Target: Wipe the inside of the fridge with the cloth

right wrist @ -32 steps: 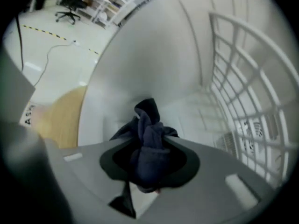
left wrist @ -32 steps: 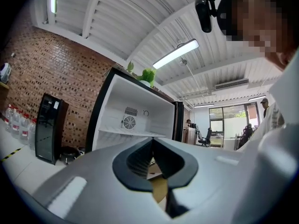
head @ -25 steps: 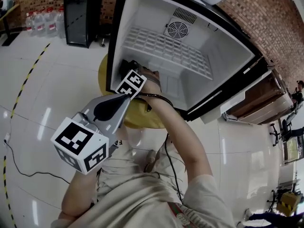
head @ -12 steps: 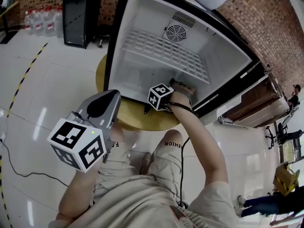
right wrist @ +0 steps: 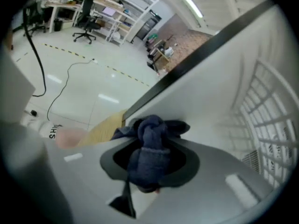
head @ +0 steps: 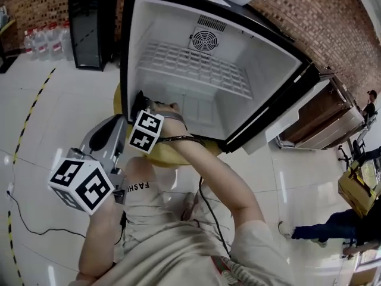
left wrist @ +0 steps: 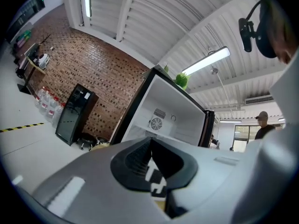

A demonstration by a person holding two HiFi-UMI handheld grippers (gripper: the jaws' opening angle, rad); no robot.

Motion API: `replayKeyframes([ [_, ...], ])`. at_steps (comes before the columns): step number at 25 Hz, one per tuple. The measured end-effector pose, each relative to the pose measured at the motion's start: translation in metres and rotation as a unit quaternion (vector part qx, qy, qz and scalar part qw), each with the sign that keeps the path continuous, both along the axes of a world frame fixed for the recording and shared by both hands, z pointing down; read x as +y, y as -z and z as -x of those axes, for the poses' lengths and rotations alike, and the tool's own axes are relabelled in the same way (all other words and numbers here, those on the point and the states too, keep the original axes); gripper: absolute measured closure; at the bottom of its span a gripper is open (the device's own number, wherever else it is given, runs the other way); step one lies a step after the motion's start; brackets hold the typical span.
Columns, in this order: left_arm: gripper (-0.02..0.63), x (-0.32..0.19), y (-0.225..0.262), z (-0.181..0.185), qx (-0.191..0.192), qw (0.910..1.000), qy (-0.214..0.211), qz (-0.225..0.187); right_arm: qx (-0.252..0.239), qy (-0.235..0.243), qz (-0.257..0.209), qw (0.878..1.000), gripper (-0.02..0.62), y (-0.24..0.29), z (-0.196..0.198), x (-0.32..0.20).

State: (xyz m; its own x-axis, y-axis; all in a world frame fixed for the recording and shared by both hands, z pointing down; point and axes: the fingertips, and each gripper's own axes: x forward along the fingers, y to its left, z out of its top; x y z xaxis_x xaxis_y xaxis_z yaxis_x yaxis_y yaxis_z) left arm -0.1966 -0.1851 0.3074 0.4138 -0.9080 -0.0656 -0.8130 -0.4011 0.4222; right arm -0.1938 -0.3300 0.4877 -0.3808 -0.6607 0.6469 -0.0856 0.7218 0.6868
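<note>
We judge the wiping under way, not finished. Our right gripper [right wrist: 150, 146] pinches the bunched dark-blue cloth [right wrist: 148, 129], its jaws just eased slightly wider, and holds it against the lower left inner wall of the open white fridge [head: 268, 64], near the front edge. Nothing shows which surfaces are done; the white wire shelf [head: 190, 67], back and right wall probably remain. Our left gripper [left wrist: 150, 157] hangs outside, pressed together, empty.

Dk-blue cloth [right wrist: 148, 146], fridge [head: 262, 70] white inside w/ black frame (brick wall [head: 309, 11] red-brown).
</note>
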Motion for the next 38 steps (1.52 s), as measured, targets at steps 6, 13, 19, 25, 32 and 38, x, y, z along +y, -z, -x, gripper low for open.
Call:
replayKeyframes([
  [6, 0.604, 0.007, 0.011, -0.012, -0.018, 0.9984, -0.045, -0.031, 0.049, -0.147, 0.006, 0.988, 0.497, -0.012, -0.100, -0.024],
  [13, 0.605, 0.018, 0.016, -0.043, -0.037, 0.9918, -0.101, -0.069, 0.372, -0.311, -0.055, 0.873, 0.500, -0.013, -0.289, -0.029],
  [19, 0.605, 0.022, 0.010, -0.069, -0.061, 0.9843, -0.146, -0.078, 0.266, -0.207, 0.039, 0.941, 0.492, -0.009, -0.269, 0.017],
  [25, 0.594, 0.044, 0.006, -0.110, -0.129, 0.9585, -0.239, -0.085, -0.245, -0.057, 0.265, 0.931, 0.492, 0.085, -0.219, 0.131],
  [32, 0.265, 0.083, -0.016, -0.203, -0.222, 0.9042, -0.352, -0.096, -0.413, 0.072, 0.338, 0.843, 0.492, 0.158, -0.228, 0.207],
  [38, 0.224, 0.097, -0.015, -0.250, -0.326, 0.8610, -0.352, -0.170, -0.451, 0.115, 0.417, 0.781, 0.492, 0.173, -0.223, 0.234],
])
